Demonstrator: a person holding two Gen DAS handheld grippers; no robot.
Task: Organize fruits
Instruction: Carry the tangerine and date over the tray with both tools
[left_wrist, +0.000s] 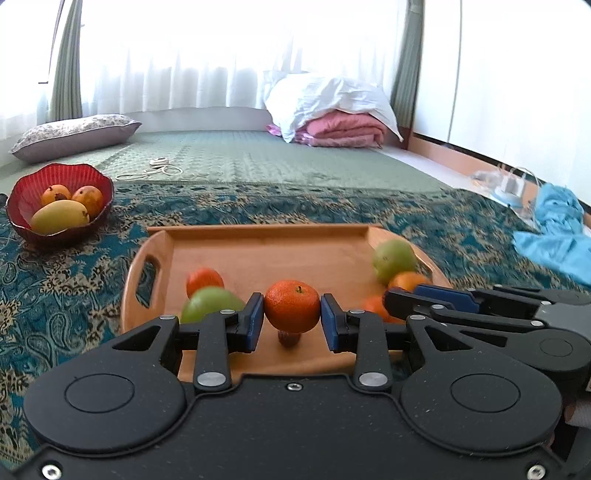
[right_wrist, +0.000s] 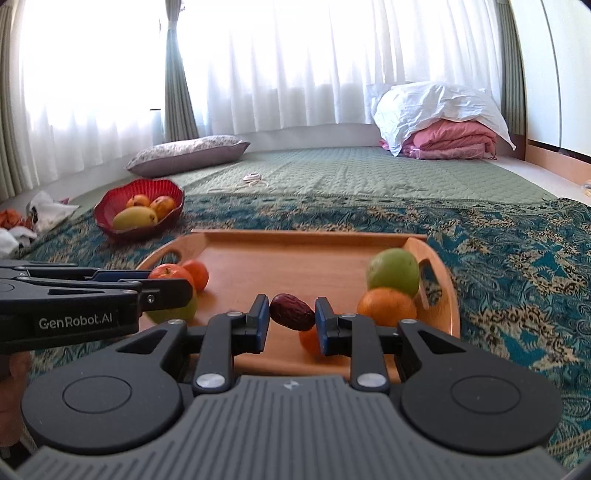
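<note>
My left gripper (left_wrist: 291, 319) is shut on an orange mandarin (left_wrist: 291, 305), held just above the wooden tray (left_wrist: 266, 254). My right gripper (right_wrist: 291, 317) is shut on a dark red date (right_wrist: 291, 312) over the same tray (right_wrist: 295, 266). Loose on the tray lie a green apple (right_wrist: 393, 271), an orange (right_wrist: 386, 306), a small orange (right_wrist: 308, 341), another orange (left_wrist: 204, 280) and a green fruit (left_wrist: 208, 302). A small brown fruit (left_wrist: 289, 338) shows below the mandarin. A red bowl (left_wrist: 22, 192) at the left holds mangoes (left_wrist: 59, 216).
The tray and bowl rest on a blue patterned cloth (right_wrist: 517, 280) over a green mat (right_wrist: 351, 173). A pillow (left_wrist: 74, 133) and folded pink bedding (left_wrist: 343, 129) lie at the back by the curtains. A blue garment (left_wrist: 557, 229) and a white cord (left_wrist: 162, 168) are nearby.
</note>
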